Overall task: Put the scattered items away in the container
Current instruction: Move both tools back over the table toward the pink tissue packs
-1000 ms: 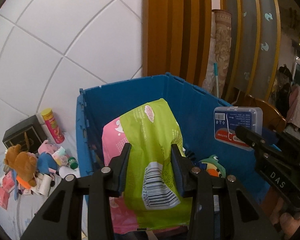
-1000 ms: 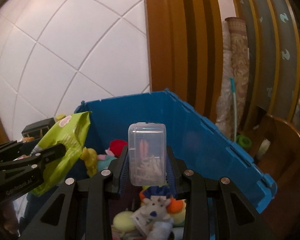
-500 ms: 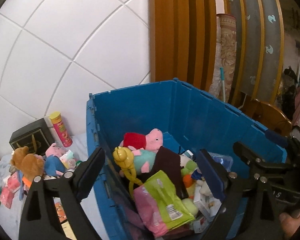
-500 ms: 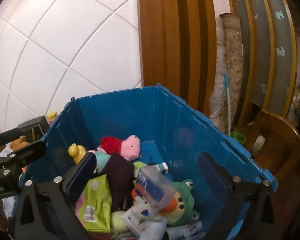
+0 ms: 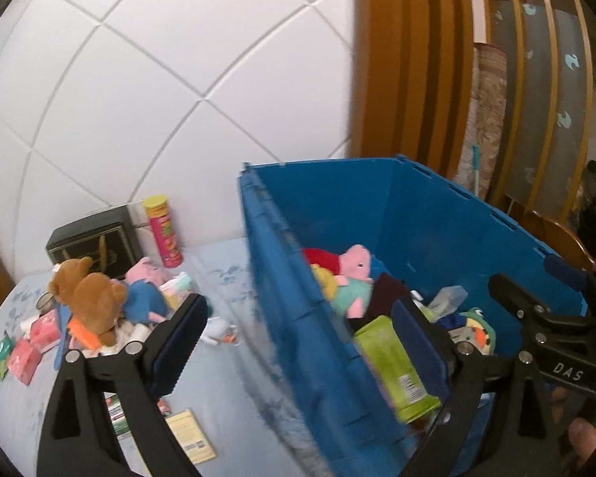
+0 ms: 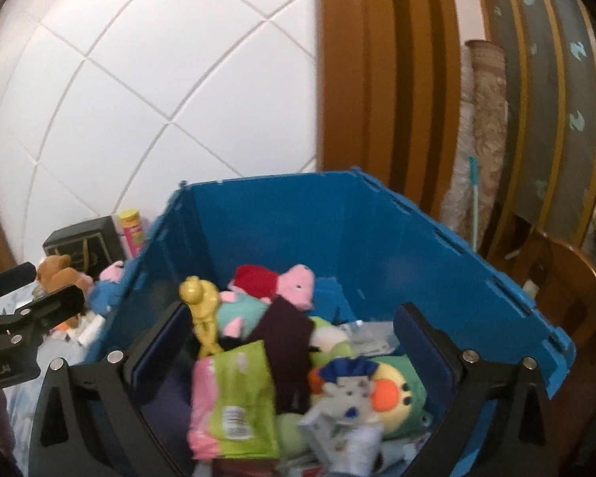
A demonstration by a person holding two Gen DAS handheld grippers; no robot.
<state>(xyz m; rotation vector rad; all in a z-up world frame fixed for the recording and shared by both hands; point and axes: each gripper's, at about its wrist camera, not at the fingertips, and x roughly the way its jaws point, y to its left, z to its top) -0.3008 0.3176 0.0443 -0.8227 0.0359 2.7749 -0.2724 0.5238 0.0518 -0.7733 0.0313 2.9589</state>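
From the left wrist, the left gripper (image 5: 298, 326) has its jaws spread wide and empty, straddling the near wall of the blue crate (image 5: 437, 214); the green-and-pink packet (image 5: 397, 369) lies inside.

From the right wrist, the right gripper (image 6: 294, 334) also gapes empty above the crate's toys; a brown teddy bear (image 6: 57, 274) lies outside.

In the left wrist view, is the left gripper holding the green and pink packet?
No. The left gripper stands wide open with nothing between its fingers, and the green and pink packet lies inside the blue crate.
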